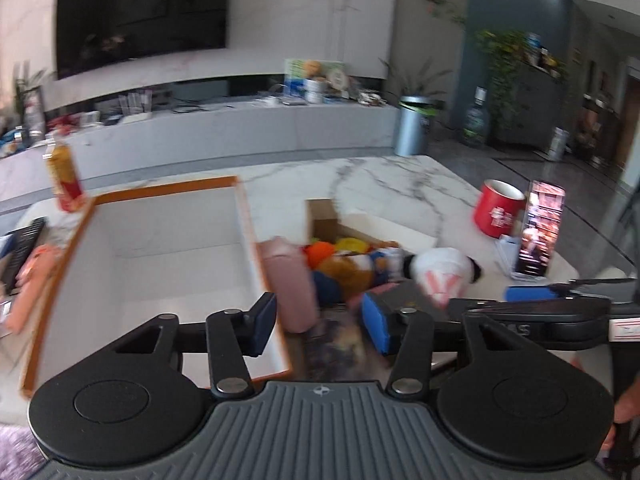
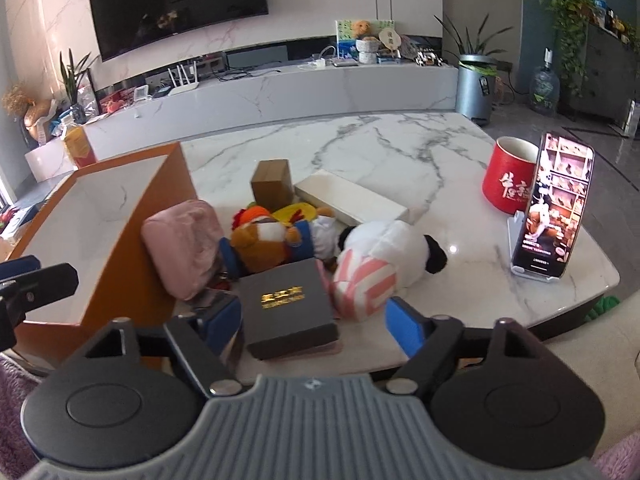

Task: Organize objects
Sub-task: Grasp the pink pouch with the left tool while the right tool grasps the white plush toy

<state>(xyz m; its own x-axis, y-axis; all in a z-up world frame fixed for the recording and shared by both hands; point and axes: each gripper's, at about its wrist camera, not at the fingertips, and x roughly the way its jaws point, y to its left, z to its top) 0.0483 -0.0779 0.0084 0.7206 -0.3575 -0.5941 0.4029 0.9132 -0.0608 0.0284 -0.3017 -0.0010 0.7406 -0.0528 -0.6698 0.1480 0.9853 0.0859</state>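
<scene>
1. Facing a cluttered marble table (image 2: 380, 148), two handheld grippers hover at its near edge, above a pile of things waiting to be sorted.
2. The right gripper (image 2: 316, 320) has its blue-padded jaws spread wide and grasps nothing. A dark box with gold lettering (image 2: 286, 308) lies directly between and just ahead of its fingers.
3. The box's long axis runs away from the gripper, roughly in line with the fingers, so the jaws already straddle its short width. This looks like the likeliest next pick, and the right gripper is the nearer tool.
4. The left gripper (image 1: 320, 326) is also released and carries nothing. It sits to the left, over the rim of a large orange-edged white box (image 1: 160, 240), which stands open with nothing visible inside.
5. Touching the dark box on its right is a panda plush (image 2: 384, 252). Behind it lie a brown bear plush (image 2: 264, 240) and a pink pouch (image 2: 184, 248) that leans against the orange box's side.
6. Farther right, well apart from the pile, stand a red mug (image 2: 508, 180) and a phone on a stand (image 2: 556, 208).
7. Both grippers point forward and slightly downward across the table; the left view is blurred.
</scene>
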